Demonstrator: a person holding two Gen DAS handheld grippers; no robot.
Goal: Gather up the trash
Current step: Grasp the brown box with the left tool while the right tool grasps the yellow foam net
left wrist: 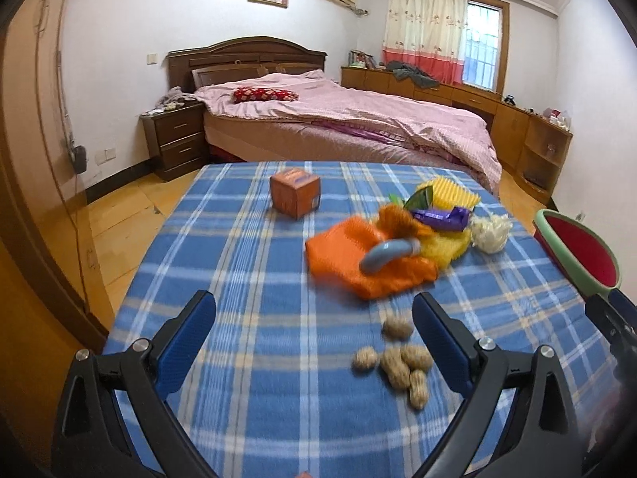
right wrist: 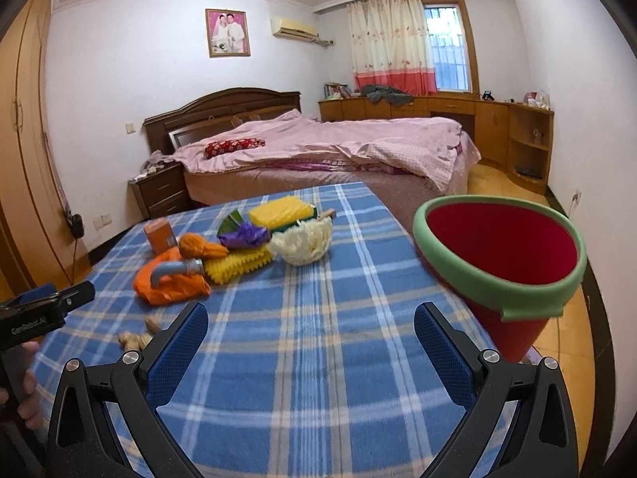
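Peanut shells [left wrist: 400,362], tan, clustered loose on the surface just ahead of the left hand-held gripper [left wrist: 314,342], toward its right finger. Purple wrapper [left wrist: 440,217] crumpled farther ahead. Red bin [right wrist: 503,257], green-rimmed, tilted, ahead-right of the right hand-held gripper [right wrist: 310,352].

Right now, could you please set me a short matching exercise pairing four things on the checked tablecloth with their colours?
Things:
1. small box
2. bin
3. crumpled wrapper
4. peanuts

Colours:
A. purple
B. tan
C. orange
D. red with a green rim

Pairs: 1-C, 2-D, 3-A, 4-B
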